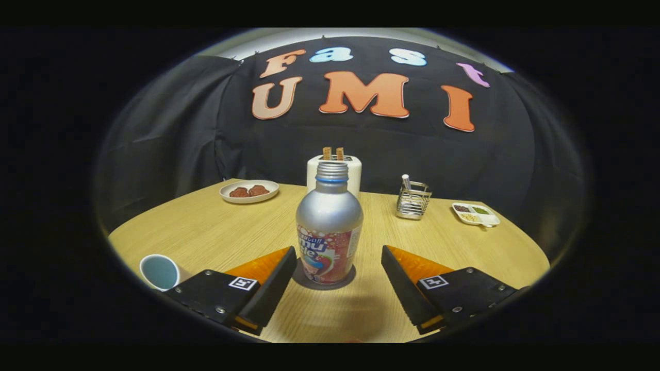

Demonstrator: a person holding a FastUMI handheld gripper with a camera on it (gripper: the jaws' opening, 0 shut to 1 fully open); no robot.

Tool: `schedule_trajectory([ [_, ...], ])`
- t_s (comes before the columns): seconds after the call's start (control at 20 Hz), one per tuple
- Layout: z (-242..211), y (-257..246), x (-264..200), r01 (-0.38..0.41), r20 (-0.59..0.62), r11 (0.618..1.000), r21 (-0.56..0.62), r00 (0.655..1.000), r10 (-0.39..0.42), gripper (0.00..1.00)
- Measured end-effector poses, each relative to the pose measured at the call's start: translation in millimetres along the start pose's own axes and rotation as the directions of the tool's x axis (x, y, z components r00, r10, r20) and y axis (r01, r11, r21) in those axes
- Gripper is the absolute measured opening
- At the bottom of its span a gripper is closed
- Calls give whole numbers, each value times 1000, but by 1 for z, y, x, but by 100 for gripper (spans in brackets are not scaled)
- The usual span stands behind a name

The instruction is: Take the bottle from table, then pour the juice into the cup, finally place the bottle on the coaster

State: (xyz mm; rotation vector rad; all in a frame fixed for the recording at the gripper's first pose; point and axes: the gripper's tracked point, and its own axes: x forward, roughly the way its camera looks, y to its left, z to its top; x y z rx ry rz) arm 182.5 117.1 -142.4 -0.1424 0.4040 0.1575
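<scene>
Wooden counter [206, 232], round at the near edge, with dark cloth wall behind.

Silver bottle [329, 226] upright at the middle of the counter, cap off, blue ring under the threaded neck, coloured label on the lower half. Standing on a dark round coaster [346, 281], whose rim shows around the base. Between the two fingers and just ahead of the tips, at 12 o'clock from the gripper [339, 257].

Fingers wide open, one on each side of the bottle, left tip near the bottle base, right tip a little more apart. No contact with the bottle on either side.

White toaster [353, 172] directly behind the bottle at 12 o'clock, partly hidden by it, with two brown slices [333, 153] standing up from the top.

White plate [249, 191] at 10 o'clock from the bottle, far on the counter, with two brown pieces of food on it.

Wire holder [413, 198] at 2 o'clock from the bottle, with one white stick inside, leaning.

White tray [477, 214] with compartments at 3 o'clock from the holder, near the counter edge, dark, green and pale contents in separate sections.

Cup [160, 271] at 9 o'clock from the left finger, near the counter edge, white outside and pale blue inside, mouth turned to the camera. Lying or upright: cannot tell.
</scene>
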Motion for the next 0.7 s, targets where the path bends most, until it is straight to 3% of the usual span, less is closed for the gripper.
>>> schedule_trajectory([
  [0.7, 13, -77, -129, 78, 93, 997, 23, 992, -80, 98],
])
